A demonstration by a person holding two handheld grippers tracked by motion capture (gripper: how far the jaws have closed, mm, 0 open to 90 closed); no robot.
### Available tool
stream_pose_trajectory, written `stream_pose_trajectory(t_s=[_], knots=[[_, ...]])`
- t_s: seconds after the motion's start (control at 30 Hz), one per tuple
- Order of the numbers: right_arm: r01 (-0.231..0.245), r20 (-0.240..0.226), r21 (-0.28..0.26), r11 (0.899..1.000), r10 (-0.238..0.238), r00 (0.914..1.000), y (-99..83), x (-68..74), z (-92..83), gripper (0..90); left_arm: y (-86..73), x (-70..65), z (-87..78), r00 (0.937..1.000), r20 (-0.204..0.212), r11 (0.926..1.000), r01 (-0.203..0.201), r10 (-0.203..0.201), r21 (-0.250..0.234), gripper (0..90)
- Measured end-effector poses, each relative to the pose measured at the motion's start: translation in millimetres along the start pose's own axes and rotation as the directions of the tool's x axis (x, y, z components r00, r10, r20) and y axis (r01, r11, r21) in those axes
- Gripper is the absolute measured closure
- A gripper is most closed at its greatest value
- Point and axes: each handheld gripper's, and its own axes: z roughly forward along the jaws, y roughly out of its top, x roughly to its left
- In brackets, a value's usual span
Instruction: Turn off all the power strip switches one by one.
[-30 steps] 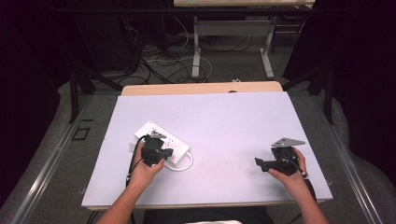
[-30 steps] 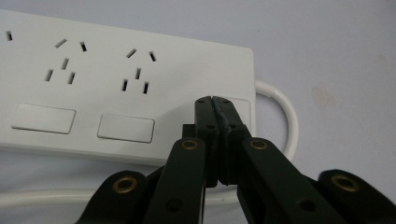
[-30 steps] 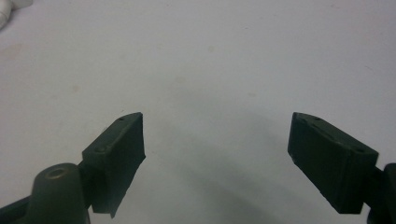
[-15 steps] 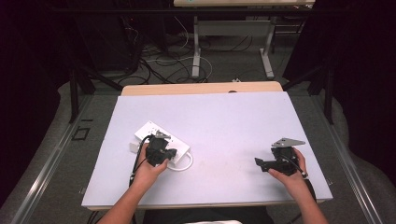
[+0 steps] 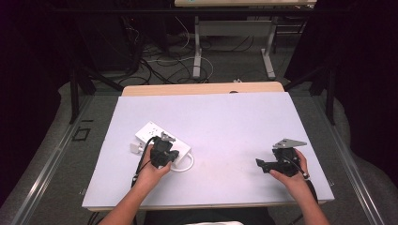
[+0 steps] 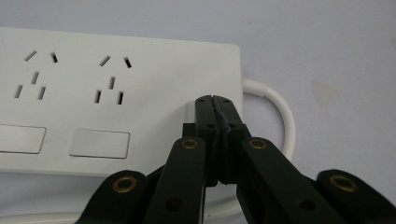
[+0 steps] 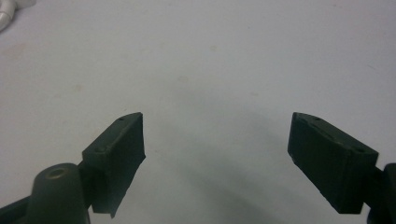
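Pale lavender-white table [image 5: 234,122] filled the middle of the high view, with dark floor and tangled cables behind it at the top of the frame.

Nearest the lower edge of that view, the person's two forearms came in from the bottom. At lower right, the right hand [image 5: 290,174] held the right gripper [image 5: 261,164] low over bare table, its tips pointing toward frame left. In the right gripper view its two black jaws stood wide apart, one at lower left and one at lower right, with nothing between them but the table surface [image 7: 210,70].

At lower left of centre, the left hand [image 5: 151,171] held the left gripper [image 5: 165,151] over a white power strip [image 5: 155,136]. In the left gripper view the left gripper [image 6: 214,109] had its jaws pressed together, tips touching, with nothing seen between them. The tips lay over the right end of the power strip [image 6: 116,93], near its edge; contact with the casing could not be confirmed. Two socket groups and two flat rectangular buttons showed on the strip's face at frame left. A white cord [image 6: 280,116] looped out from the strip's right end and curved down behind the jaws.

Farther back in the high view, a tan wooden edge [image 5: 202,88] ran along the table's far side.
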Motion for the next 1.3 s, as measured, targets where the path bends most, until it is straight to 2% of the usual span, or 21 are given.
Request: stream_pose_trajectory(t_s=[0.1,0.17,0.3,0.63,0.73,0.77,0.8,0.83,0.97,1.1,1.13,1.17,1.2,1.3], knots=[[-0.01,0.002,-0.003,1.0,0.01,0.9999,0.0,0.0,-1.2,18.6,-1.1,1.6,-0.4,0.9997,0.006,0.9996,0.024,-0.024,-0.012,90.0],[-0.009,0.005,-0.006,1.0,0.009,0.9999,-0.1,-1.1,-2.2,18.6,-0.7,2.8,-2.7,0.9997,0.01,0.9994,0.024,-0.024,-0.024,90.0],[-0.013,0.011,-0.009,1.0,0.014,0.9998,0.0,-2.1,-2.5,18.6,-0.1,6.2,-3.6,0.9986,0.017,0.9985,0.051,-0.051,-0.021,90.0],[-0.01,0.007,-0.006,1.0,0.01,0.9999,-0.2,-1.3,-1.3,18.6,1.4,8.7,-8.1,0.9979,0.018,0.9975,0.063,-0.063,-0.032,90.0],[-0.012,0.009,-0.006,1.0,0.012,0.9999,-0.2,-1.0,-1.3,18.6,2.2,13.6,-11.8,0.9976,0.013,0.9968,0.069,-0.068,-0.04,90.0],[-0.008,0.01,-0.006,1.0,0.008,0.9999,-0.2,-1.3,-1.4,18.6,2.2,14.2,-12.2,0.9964,0.016,0.9954,0.083,-0.083,-0.047,90.0],[-0.012,0.005,-0.008,1.0,0.012,0.9999,-0.2,-1.3,-1.2,18.6,2.4,16.2,-13.1,0.997,0.013,0.996,0.076,-0.076,-0.048,90.0],[-0.012,0.009,-0.007,1.0,0.012,0.9999,-0.2,-1.2,-1.5,18.6,2.2,16.6,-13.9,0.9956,0.013,0.9945,0.093,-0.093,-0.048,90.0],[-0.021,0.008,-0.008,1.0,0.021,0.9997,-0.1,-0.3,-1.1,18.6,2.0,19.9,-17.8,0.9944,0.013,0.9932,0.106,-0.105,-0.049,90.0],[-0.02,0.009,-0.006,1.0,0.02,0.9998,0.1,0.8,-0.7,18.6,2.6,21.2,-18.9,0.9955,0.01,0.9943,0.095,-0.094,-0.05,90.0],[-0.022,0.003,-0.007,1.0,0.022,0.9998,0.2,0.8,-0.7,18.6,3.5,22.3,-21.2,0.9949,0.011,0.9944,0.101,-0.101,-0.031,90.0],[-0.022,0.002,-0.009,1.0,0.022,0.9998,0.2,0.6,-0.9,18.6,4.1,22.7,-21.2,0.9942,0.003,0.9934,0.107,-0.107,-0.039,90.0],[-0.019,0.003,-0.01,1.0,0.019,0.9998,0.2,0.2,-1.2,18.6,5.6,24.3,-23.1,0.9942,0.011,0.9938,0.108,-0.107,-0.026,90.0],[-0.017,0.005,-0.01,1.0,0.017,0.9998,0.1,-1.0,-1.8,18.6,9.2,28.6,-24.6,0.9928,0.001,0.992,0.119,-0.119,-0.041,90.0]])
